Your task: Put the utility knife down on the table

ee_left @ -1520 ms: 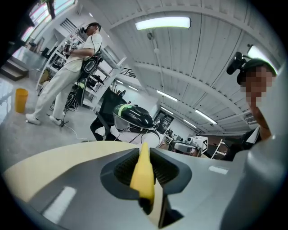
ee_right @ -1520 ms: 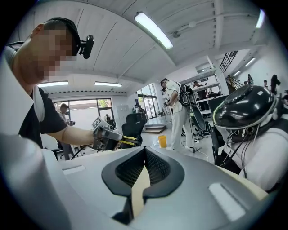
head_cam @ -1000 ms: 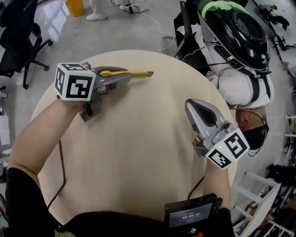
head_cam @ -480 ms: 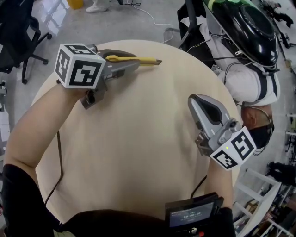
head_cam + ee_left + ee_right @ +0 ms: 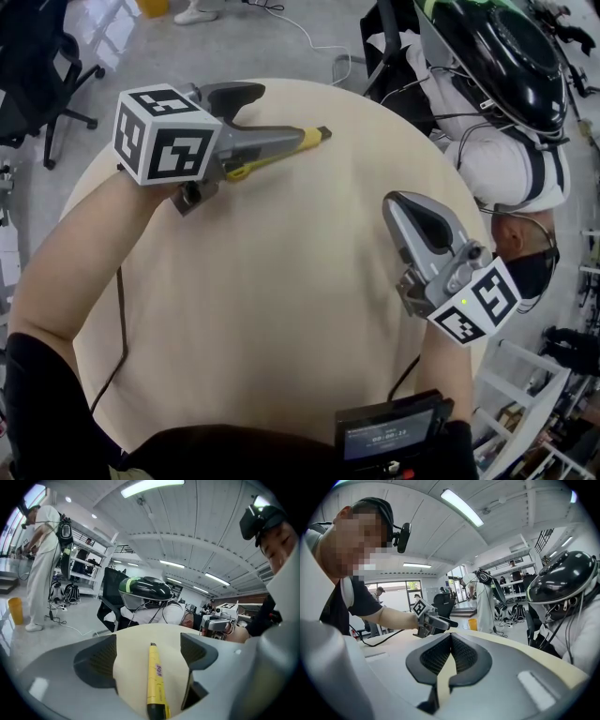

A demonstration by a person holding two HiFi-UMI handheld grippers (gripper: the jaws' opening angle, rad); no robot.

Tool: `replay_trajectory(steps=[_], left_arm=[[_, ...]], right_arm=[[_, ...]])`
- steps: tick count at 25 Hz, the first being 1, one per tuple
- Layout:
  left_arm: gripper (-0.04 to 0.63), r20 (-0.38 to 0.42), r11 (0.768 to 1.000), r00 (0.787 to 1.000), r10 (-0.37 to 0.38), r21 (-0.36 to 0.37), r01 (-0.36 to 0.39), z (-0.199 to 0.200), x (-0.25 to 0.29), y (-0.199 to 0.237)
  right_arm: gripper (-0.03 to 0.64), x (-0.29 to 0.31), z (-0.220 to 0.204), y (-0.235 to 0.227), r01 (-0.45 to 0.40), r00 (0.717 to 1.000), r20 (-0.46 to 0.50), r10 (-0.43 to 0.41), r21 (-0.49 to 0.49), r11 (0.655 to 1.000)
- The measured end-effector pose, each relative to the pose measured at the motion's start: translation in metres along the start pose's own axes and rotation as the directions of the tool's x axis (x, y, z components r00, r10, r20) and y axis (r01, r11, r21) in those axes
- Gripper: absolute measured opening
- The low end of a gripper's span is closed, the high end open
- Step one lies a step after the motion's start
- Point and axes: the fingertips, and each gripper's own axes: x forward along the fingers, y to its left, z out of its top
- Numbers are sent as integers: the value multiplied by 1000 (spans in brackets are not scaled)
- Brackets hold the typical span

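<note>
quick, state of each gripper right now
Left gripper: open, jaws just opened; utility knife lies unclamped between them.
Right gripper: closed, empty.

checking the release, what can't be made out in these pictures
utility knife rear end: left gripper view, cut off by bottom edge; head view, under the left hand-held gripper, whose jaws have just been opening, knife between them.
print on the knife: left gripper view, too small.
screen text: head view, too small.

A lab or workshop: strip lights, metal shelving, floor cables, office chair.
</note>
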Motion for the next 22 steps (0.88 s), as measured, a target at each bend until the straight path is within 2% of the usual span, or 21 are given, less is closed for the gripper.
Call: replay_trajectory(steps=[10, 13, 14, 15, 17, 18, 22], left_arm=[[407, 26, 1000, 1000, -14, -5, 14, -6, -10, -13], [395, 46, 1000, 999, -12, 23, 11, 2, -20, -21], [353, 67, 999, 998, -18, 34, 16, 6, -27, -27], [279, 93, 999, 995, -19, 41, 16, 11, -36, -34], [130, 145, 999, 989, 11, 33, -16, 18, -57, -44], [78, 169, 999, 985, 33, 20, -36, 20, -68, -48], [10, 215, 997, 974, 75, -34, -69, 28, -109, -67]], right_arm=[[15, -9, -5, 8, 8, 1000, 8, -8, -2, 1000], [15, -19, 1, 8, 25, 1000, 16, -25, 13, 1000], [15, -26, 2, 10, 30, 999, 20, -31, 26, 999], [15, -34, 2, 12, 37, 999, 22, -38, 42, 998], [15, -51, 0, 20, 51, 999, 15, -52, 69, 996], [15, -59, 0, 24, 57, 998, 8, -58, 78, 995], [15, -78, 20, 42, 68, 998, 1, -69, 92, 993]])
